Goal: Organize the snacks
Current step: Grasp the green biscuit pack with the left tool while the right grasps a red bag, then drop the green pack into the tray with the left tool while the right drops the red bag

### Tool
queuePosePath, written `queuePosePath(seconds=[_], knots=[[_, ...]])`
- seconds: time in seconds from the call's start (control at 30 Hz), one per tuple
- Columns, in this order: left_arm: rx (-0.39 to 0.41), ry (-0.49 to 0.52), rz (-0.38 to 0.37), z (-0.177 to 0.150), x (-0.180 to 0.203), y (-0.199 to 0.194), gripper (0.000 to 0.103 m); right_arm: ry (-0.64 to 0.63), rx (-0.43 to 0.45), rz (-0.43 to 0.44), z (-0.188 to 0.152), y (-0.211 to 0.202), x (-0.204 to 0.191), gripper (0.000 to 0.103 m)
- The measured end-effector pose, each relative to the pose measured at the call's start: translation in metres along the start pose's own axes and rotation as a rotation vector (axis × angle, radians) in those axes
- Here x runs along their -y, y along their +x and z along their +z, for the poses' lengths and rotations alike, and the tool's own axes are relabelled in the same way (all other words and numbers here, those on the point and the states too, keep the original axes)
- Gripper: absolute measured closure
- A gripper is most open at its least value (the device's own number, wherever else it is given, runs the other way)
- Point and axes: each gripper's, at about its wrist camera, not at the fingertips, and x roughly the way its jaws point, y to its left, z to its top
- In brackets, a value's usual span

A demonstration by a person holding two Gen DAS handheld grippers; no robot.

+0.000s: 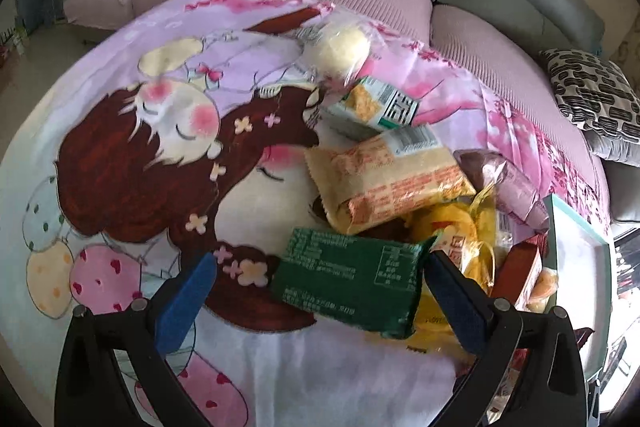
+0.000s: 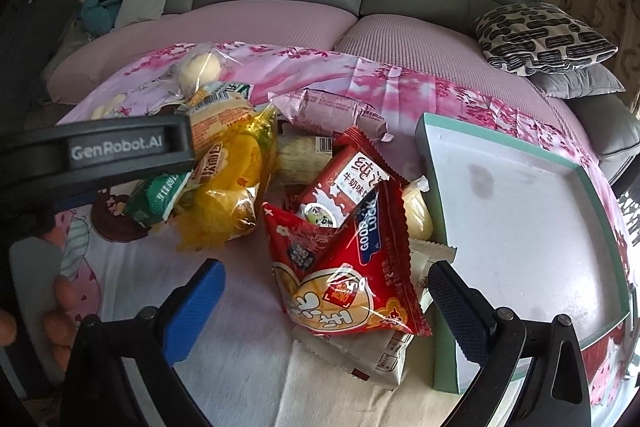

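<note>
The snacks form one mixed pile on the cartoon-print blanket [image 1: 160, 131], just beside one empty mint-rimmed tray [image 2: 516, 211]. One green packet [image 1: 348, 281] lies between the spread fingers of the left gripper [image 1: 320, 291]. One red triangular packet [image 2: 344, 267] lies between the spread fingers of the right gripper [image 2: 326, 293].

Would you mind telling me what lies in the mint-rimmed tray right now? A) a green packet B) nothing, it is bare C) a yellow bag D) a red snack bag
B: the right wrist view shows the tray with a bare white floor, while the snacks lie heaped beside it.
</note>
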Motion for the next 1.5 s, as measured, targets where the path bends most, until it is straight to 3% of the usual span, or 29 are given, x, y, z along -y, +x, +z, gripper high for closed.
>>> queuePosePath(seconds=[0.33,0.53,0.6,0.8,1.03,1.33,1.43,1.5], knots=[[-0.074,-0.005,0.036,-0.011,-0.012,0.007,0.001,-0.002,-0.004,-0.003,-0.001,0.0,0.0,0.004],[-0.065,0.015,0.0,-0.011,-0.008,0.005,0.028,0.023,-0.011,-0.007,-0.002,-0.001,0.006,0.03],[-0.062,0.037,0.008,-0.011,-0.004,0.003,0.031,0.033,-0.017,-0.006,-0.002,-0.001,0.007,0.039],[-0.056,0.044,-0.004,-0.008,-0.001,0.004,0.036,0.079,-0.016,0.034,-0.002,-0.004,0.015,0.049],[-0.049,0.042,-0.02,-0.009,-0.003,-0.004,0.037,0.107,0.026,0.059,0.001,-0.015,0.018,0.054],[0.035,0.045,-0.029,-0.006,-0.003,-0.031,0.037,0.16,0.136,0.081,0.011,-0.035,0.026,0.054],[0.068,0.052,-0.034,-0.003,0.002,-0.041,0.037,0.185,0.144,0.063,0.015,-0.036,0.035,0.054],[0.087,0.063,-0.038,-0.002,0.007,-0.048,0.037,0.202,0.156,0.006,0.019,-0.036,0.043,0.054]])
